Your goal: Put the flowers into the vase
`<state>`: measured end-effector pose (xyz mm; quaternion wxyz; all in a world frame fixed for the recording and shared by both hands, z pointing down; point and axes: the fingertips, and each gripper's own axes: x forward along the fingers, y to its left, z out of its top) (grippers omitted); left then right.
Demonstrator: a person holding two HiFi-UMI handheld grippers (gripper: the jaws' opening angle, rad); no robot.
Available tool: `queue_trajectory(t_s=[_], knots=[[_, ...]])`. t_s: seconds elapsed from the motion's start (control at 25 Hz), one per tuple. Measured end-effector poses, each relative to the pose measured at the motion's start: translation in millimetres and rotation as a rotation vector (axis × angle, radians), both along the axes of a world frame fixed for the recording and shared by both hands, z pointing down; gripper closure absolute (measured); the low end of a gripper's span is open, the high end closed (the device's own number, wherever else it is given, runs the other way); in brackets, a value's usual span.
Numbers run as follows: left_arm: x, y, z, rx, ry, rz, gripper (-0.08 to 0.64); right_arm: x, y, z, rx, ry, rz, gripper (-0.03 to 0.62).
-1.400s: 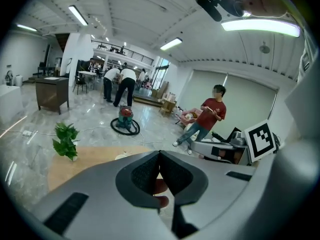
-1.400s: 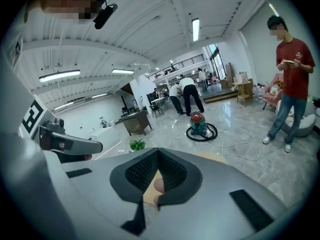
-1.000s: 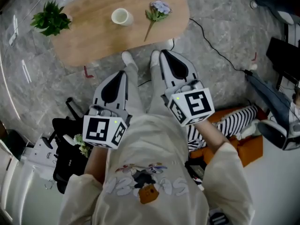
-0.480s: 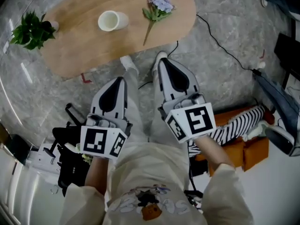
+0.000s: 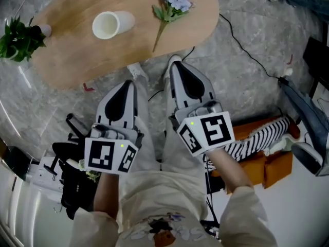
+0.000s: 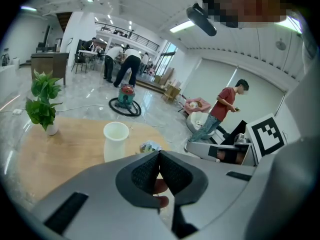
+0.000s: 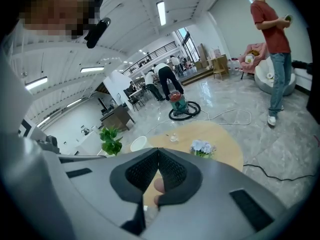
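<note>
I see grey marble floor (image 5: 257,30), an oval wooden table (image 5: 67,55), and strip lights (image 7: 161,13) on a white ceiling (image 6: 140,4).

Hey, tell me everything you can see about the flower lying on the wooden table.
The flower is a single sprig: a cluster of pale lavender-blue blossoms, a few green leaves beneath them, and a thin straight stem. It lies flat on the oval wooden table, blossoms toward the far edge, stem end toward the near edge. It sits right of the white vase, clear of it. Only the tabletop touches it.
</note>
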<state>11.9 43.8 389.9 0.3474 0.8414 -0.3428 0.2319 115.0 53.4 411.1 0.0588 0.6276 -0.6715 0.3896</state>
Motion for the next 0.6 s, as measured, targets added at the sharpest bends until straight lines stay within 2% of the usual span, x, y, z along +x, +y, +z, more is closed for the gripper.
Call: queue_trajectory(t_s=[0.28,0.6], knots=[[5.9,-15.4,39.0,0.005,-0.012,0.000,0.554,6.9,-20.1,46.3,-0.033,-0.025,0.048,0.586],[11.7,-34.4,69.0,0.002,-0.015,-0.019,0.553,7.4,-27.0,93.6,-0.090,-0.042,0.057,0.586]])
